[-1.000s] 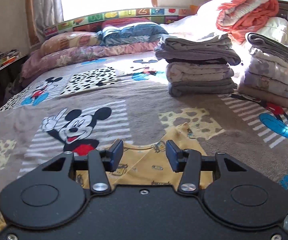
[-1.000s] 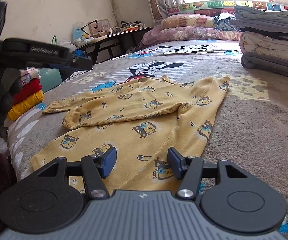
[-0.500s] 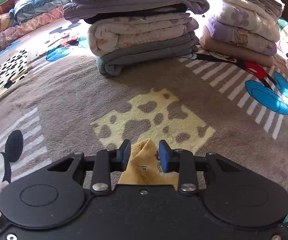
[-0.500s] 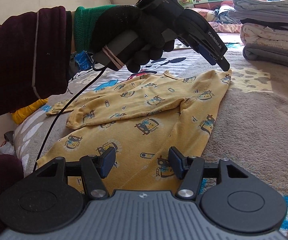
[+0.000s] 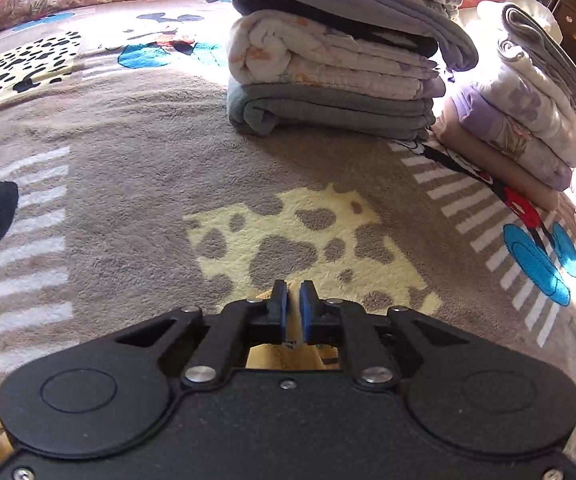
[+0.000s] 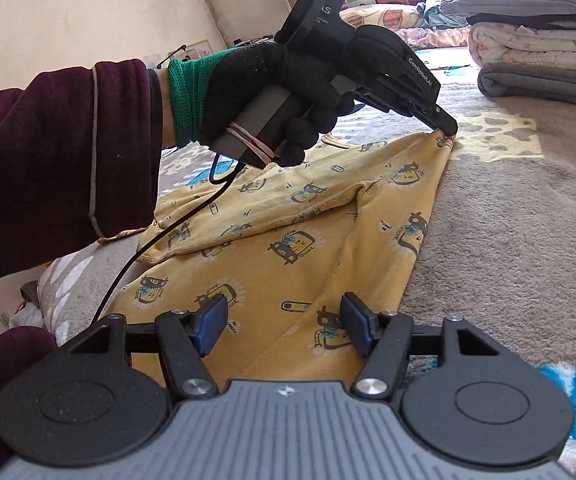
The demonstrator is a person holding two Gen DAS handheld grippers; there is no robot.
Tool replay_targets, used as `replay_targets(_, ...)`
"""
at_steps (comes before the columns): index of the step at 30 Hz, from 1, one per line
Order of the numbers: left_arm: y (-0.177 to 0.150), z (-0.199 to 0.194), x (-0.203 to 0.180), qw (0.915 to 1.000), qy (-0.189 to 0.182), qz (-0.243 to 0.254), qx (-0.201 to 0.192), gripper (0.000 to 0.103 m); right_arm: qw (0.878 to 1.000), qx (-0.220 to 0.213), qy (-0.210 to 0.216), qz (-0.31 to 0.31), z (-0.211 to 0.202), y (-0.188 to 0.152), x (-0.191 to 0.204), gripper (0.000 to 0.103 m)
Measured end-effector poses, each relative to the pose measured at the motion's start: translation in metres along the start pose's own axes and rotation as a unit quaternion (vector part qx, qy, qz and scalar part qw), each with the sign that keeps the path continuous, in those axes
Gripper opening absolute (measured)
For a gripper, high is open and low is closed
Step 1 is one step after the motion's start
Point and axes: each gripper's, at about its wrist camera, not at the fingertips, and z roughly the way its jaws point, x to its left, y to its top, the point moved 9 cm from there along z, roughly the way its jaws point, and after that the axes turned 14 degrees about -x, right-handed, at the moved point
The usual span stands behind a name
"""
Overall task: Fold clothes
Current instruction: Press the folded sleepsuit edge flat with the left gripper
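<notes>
The yellow printed garment (image 6: 299, 248) lies spread on the brown cartoon-print blanket (image 6: 507, 232), filling the middle of the right wrist view from about 7 o'clock up to a far corner near 1 o'clock. One sleeve is folded across the body of the cloth, toward 10 o'clock.

The left gripper (image 5: 292, 305) has its blue pads nearly together, with only a narrow slit between them, and a fold of the yellow fabric is pinched there; in the right wrist view its tip (image 6: 445, 126) meets the far corner of the garment, which rises to a small peak at that spot. A gloved hand (image 6: 272, 92) with a green cuff and a dark red sleeve (image 6: 48, 160) grips the handle, and a black cable (image 6: 156, 236) trails down from it toward 7 o'clock.

The right gripper (image 6: 284, 322) is spread wide, its two blue pads (image 6: 210, 320) well apart and low over the near edge of the garment, with nothing between them.

At 12 to 1 o'clock in the left wrist view stands a stack of folded blankets (image 5: 335, 72), and a second stack (image 5: 527, 120) stands just beside it at 2 o'clock, both on the blanket.
</notes>
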Motion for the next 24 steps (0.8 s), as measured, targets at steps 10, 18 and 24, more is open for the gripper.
replay_targets(10,-0.008,-0.042,-0.015,0.9991,-0.004,0.022,-0.035,0.012,1.0,-0.013,-0.014,-0.001,-0.007,0.003,0.0,0.062)
replay_targets(18,-0.048,-0.043,-0.041,0.9971,-0.041,0.064,-0.004,0.011,1.0,-0.006,-0.014,0.003,-0.007,-0.001,-0.001,0.064)
replay_targets(24,-0.042,-0.033,-0.035,0.9986,-0.038,0.036,-0.011,0.011,1.0,-0.003,-0.013,-0.007,-0.006,-0.003,0.002,0.067)
